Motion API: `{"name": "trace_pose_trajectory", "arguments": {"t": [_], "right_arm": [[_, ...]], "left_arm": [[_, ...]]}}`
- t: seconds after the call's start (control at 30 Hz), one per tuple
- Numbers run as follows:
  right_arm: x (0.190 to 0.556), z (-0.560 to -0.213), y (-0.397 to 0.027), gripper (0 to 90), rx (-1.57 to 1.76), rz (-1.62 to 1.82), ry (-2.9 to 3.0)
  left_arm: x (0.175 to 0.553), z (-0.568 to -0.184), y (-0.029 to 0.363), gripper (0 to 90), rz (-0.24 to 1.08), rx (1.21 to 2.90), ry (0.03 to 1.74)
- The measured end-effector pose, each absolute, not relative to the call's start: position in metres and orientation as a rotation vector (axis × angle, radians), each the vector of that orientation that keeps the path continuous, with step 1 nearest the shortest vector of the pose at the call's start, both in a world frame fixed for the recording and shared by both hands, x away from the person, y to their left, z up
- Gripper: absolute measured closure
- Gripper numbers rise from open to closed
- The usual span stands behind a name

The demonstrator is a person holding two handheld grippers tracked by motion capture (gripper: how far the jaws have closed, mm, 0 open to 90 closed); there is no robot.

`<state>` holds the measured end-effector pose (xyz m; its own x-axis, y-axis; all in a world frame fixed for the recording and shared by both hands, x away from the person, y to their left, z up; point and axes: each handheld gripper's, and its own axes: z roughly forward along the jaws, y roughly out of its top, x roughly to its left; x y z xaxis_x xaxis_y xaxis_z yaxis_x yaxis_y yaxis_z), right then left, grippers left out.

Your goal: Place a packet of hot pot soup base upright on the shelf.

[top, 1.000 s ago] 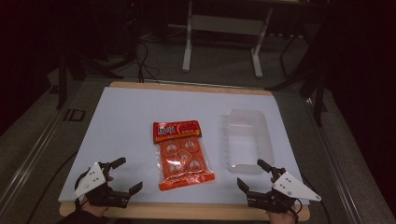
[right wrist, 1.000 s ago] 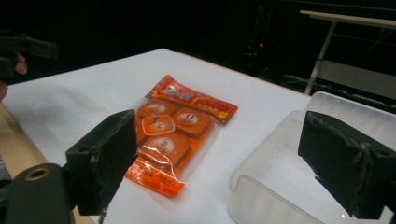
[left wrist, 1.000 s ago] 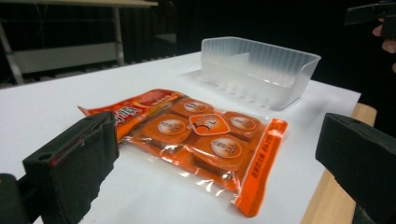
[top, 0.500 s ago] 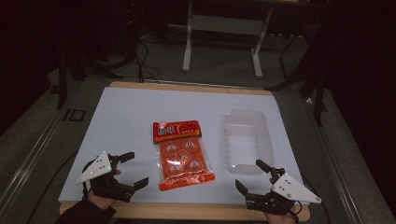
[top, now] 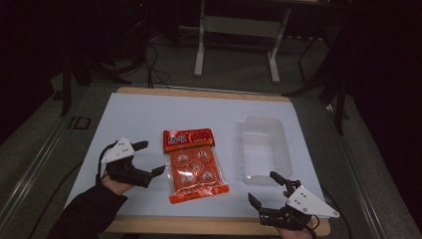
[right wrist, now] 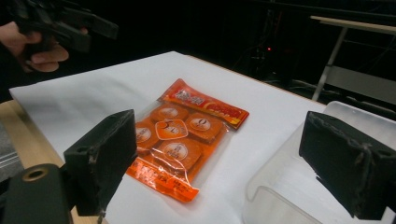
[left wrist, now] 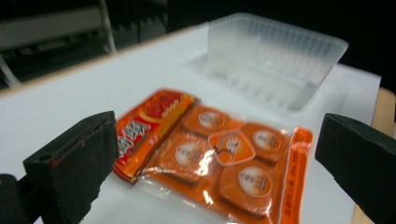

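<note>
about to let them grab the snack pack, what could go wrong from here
The orange plastic snack packet lies flat on the white table sheet, so the open left tongs might slide over its slick film rather than pinch an edge. The clear plastic tray looks light, and the open right tongs hover close to its near rim, so a nudge could shove it. Squeezing a round piece inside might crush it.

White characters are printed on the red header of the orange snack packet (top: pixel 194 164), but they are too blurred to be read. Small round labels are borne by the four pieces inside, likewise illegible. No other legible text is seen.
</note>
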<state>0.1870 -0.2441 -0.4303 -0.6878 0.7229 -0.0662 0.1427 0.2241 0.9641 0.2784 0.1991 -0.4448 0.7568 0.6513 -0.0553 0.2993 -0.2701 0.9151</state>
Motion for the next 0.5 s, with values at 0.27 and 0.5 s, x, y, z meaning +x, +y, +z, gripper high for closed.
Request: {"name": "trace_pose_trajectory", "arguments": {"t": [0.27,0.5], "right_arm": [[0.188,-0.431,-0.246,11.1,0.805,1.496,1.992],[0.187,-0.431,-0.246,13.2,0.773,1.507,2.003]], "left_arm": [[0.311,-0.449,0.189,0.3,0.385,1.895,0.761],[0.333,-0.452,0.188,0.3,0.415,1.898,0.814]]}}
